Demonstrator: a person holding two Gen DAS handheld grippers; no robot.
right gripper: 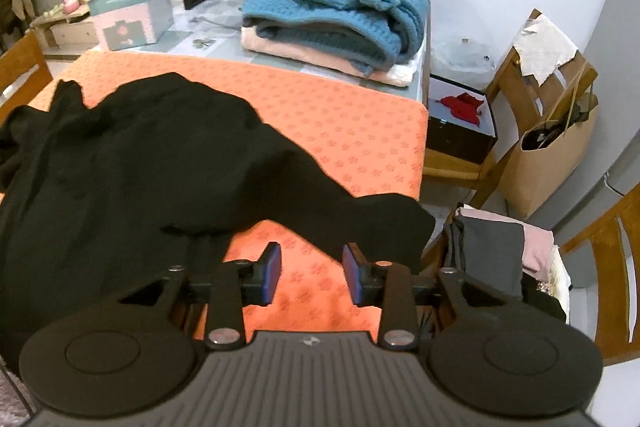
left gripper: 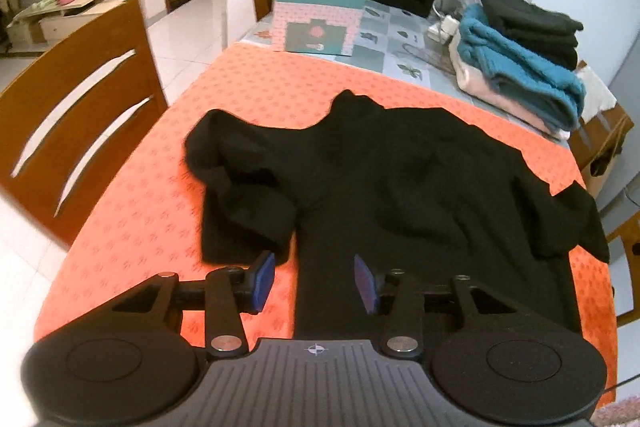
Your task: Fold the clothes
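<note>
Both of my grippers, left gripper point(left gripper: 315, 281) and right gripper point(right gripper: 311, 271), have fingers spread apart with nothing in them, above the black sweater point(left gripper: 400, 179) on the orange cloth point(left gripper: 140, 211).

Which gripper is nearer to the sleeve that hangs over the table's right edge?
Right. The right gripper is open just in front of that sleeve, whose end lies past its fingers. The left gripper is open over the sweater's lower body, farther away.

Soft, even indoor light, slight motion blur throughout, strong fisheye bending and dark vignetted corners in both views.
</note>
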